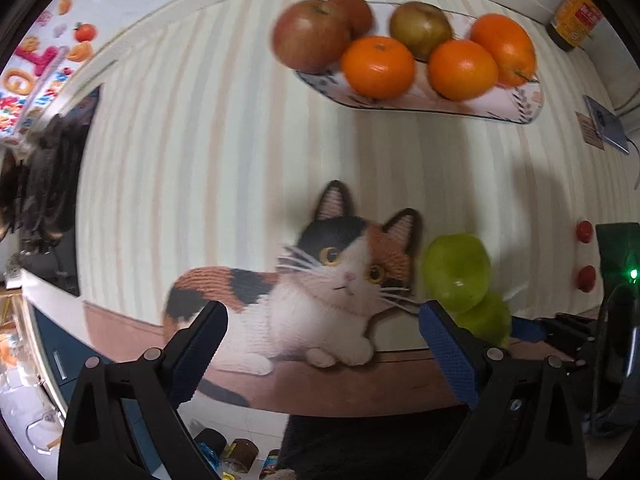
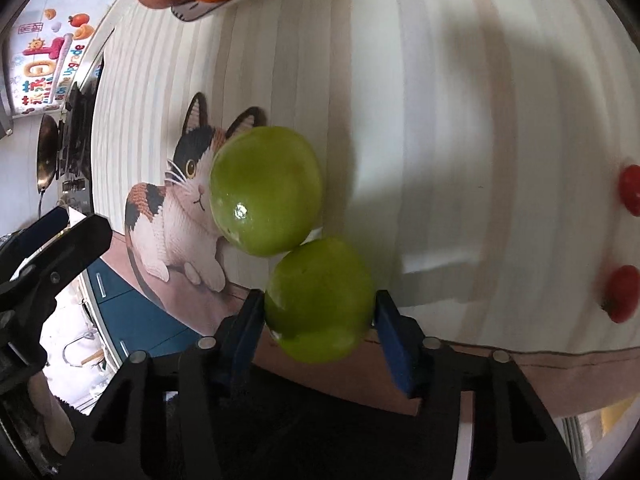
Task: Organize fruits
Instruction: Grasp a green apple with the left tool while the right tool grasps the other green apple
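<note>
The right gripper [image 2: 319, 310] clamps a green apple [image 2: 320, 300] at the table's near edge, its underside hidden, touching a second green apple [image 2: 266, 190] that covers part of the cat print [image 2: 168, 216]. The left gripper [image 1: 320, 348] hangs spread and empty; beyond, a plate [image 1: 516, 110] holds apples and oranges, blurred.

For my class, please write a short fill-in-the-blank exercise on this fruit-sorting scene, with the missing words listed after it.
1. The right gripper is shut on a ____ fruit.
2. The left gripper is open and holds ____.
3. The tablecloth shows a picture of a ____.
4. On the tray lie brownish apples and three ____.

Missing words: green; nothing; cat; oranges
</note>
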{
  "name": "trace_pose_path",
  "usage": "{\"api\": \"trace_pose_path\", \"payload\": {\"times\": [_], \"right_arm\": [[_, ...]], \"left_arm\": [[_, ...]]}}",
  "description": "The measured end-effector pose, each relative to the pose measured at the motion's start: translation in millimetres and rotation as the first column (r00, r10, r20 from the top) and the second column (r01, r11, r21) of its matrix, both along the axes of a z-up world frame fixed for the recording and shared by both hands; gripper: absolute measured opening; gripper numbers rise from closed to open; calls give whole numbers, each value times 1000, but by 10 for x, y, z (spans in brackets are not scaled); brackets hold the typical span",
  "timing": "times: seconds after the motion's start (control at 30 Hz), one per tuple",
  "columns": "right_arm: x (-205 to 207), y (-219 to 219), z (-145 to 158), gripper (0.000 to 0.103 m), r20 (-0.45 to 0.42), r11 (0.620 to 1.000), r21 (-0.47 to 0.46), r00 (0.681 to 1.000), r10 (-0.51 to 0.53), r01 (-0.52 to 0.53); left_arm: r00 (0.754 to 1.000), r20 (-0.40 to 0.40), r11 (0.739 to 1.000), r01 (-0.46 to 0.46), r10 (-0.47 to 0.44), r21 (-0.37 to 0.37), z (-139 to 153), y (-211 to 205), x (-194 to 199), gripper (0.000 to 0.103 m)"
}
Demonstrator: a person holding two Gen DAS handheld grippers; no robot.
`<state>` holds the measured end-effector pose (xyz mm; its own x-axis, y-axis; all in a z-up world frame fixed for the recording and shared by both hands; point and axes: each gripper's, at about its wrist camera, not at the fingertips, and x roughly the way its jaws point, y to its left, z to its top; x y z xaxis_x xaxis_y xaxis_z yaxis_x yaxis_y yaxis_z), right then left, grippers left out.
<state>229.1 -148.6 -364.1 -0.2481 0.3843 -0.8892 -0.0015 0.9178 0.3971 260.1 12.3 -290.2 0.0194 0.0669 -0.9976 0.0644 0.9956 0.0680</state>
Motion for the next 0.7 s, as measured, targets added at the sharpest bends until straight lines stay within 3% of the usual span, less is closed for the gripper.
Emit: {"api": "trace_pose_path", "payload": {"times": [0.27,0.5,0.53,0.57,0.63,0.7], "right_arm": [[5,-449,180,57,84,989,-137,996,-40,51],[134,-808,186,57,101,977,-176,990,-100,116],[133,-816,181,57,101,977,-176,989,-103,120],[143,-823,180,57,102,977,-173,989,-111,127],[150,-826,175,57,103,976,-169,988,-119,136],[158,-819,161,57,104,976,-166,987,-122,138]], "left_arm": [[996,-45,994,75,-79,-78,-286,-466,171,98],[983,-109,983,131,-145,-128,-651,-838,234,96],[984,-102,982,131,-145,-137,-662,-848,237,85],[985,-94,982,130,-143,-139,-675,-859,246,66],[987,-95,977,110,-128,-181,-685,-844,257,55],[989,-81,981,113,-127,-155,-676,-841,258,55]]}}
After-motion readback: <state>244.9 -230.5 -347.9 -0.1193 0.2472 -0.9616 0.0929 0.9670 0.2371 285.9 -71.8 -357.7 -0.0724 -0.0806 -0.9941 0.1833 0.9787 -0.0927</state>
